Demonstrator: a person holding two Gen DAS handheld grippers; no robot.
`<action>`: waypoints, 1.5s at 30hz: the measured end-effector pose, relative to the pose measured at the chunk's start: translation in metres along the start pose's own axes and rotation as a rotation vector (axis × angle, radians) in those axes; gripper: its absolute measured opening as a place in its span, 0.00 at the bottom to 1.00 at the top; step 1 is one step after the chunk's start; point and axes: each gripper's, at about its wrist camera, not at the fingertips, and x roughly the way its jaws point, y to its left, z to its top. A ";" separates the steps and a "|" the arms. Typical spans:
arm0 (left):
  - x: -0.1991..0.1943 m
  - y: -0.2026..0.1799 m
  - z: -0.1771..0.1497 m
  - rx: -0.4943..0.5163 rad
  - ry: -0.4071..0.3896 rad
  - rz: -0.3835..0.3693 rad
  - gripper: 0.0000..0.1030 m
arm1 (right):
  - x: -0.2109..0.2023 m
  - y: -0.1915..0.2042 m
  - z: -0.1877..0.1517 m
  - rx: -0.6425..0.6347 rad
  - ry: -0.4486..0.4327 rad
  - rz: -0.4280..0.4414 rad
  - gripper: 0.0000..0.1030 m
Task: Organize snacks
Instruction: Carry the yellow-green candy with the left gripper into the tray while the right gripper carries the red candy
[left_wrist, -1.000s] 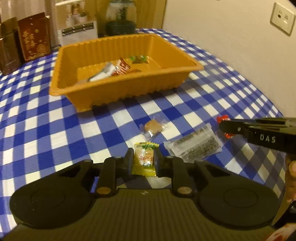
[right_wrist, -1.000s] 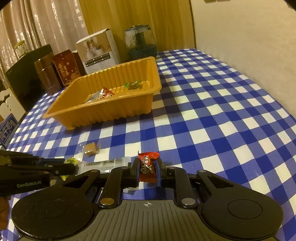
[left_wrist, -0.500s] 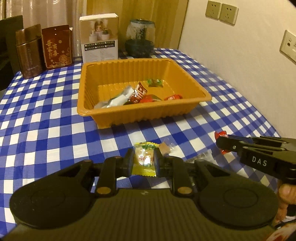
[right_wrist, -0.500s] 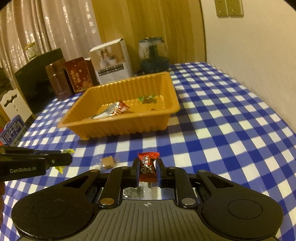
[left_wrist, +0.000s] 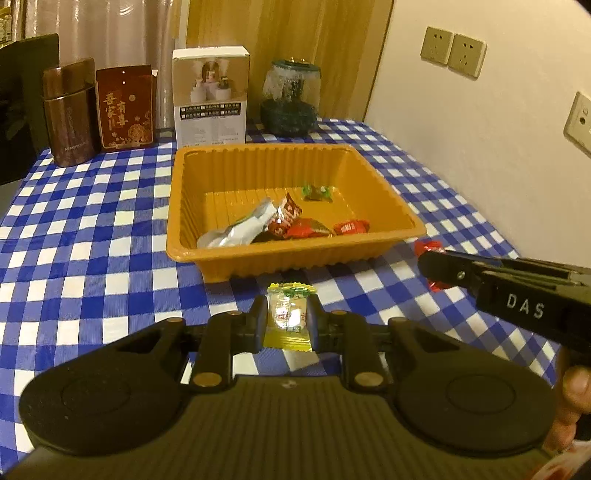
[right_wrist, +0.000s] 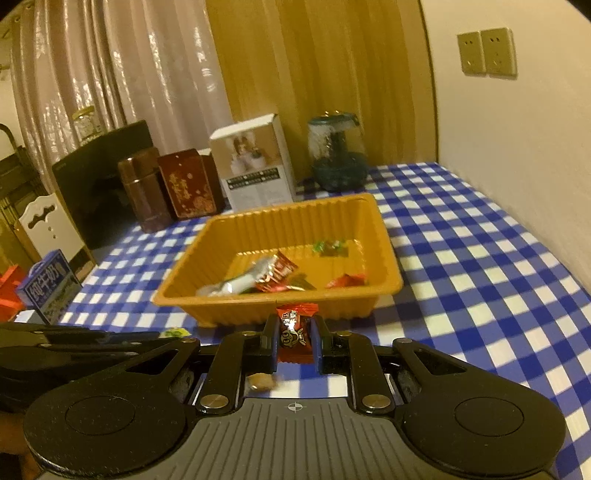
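Note:
My left gripper (left_wrist: 286, 317) is shut on a yellow-wrapped candy (left_wrist: 288, 314), held above the checked cloth just short of the orange tray (left_wrist: 295, 254). My right gripper (right_wrist: 294, 334) is shut on a red-wrapped candy (right_wrist: 295, 326), also in front of the orange tray (right_wrist: 295, 310). In the left wrist view the right gripper's black fingers (left_wrist: 480, 269) come in from the right with the red candy (left_wrist: 428, 247) at their tip. Several wrapped snacks (left_wrist: 280, 221) lie inside the tray. A small brown candy (right_wrist: 262, 382) lies on the cloth under the right gripper.
At the back of the table stand a brown tin (left_wrist: 68, 110), a red box (left_wrist: 125, 107), a white carton (left_wrist: 210, 96) and a glass jar (left_wrist: 290, 98). The wall (left_wrist: 480, 147) runs along the right side. A blue milk carton (right_wrist: 48, 291) sits off the left edge.
Both grippers have risen with their candies still held, and the tray now shows more of its inside. The snacks left on the cloth have dropped out of the left wrist view.

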 end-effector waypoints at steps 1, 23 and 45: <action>0.000 0.000 0.002 -0.002 -0.005 0.000 0.19 | 0.001 0.002 0.002 -0.003 -0.003 0.005 0.17; 0.022 0.023 0.055 -0.027 -0.094 0.035 0.19 | 0.046 -0.004 0.056 0.017 -0.057 -0.013 0.17; 0.072 0.043 0.081 -0.068 -0.079 0.045 0.19 | 0.097 -0.025 0.068 0.045 -0.016 -0.047 0.17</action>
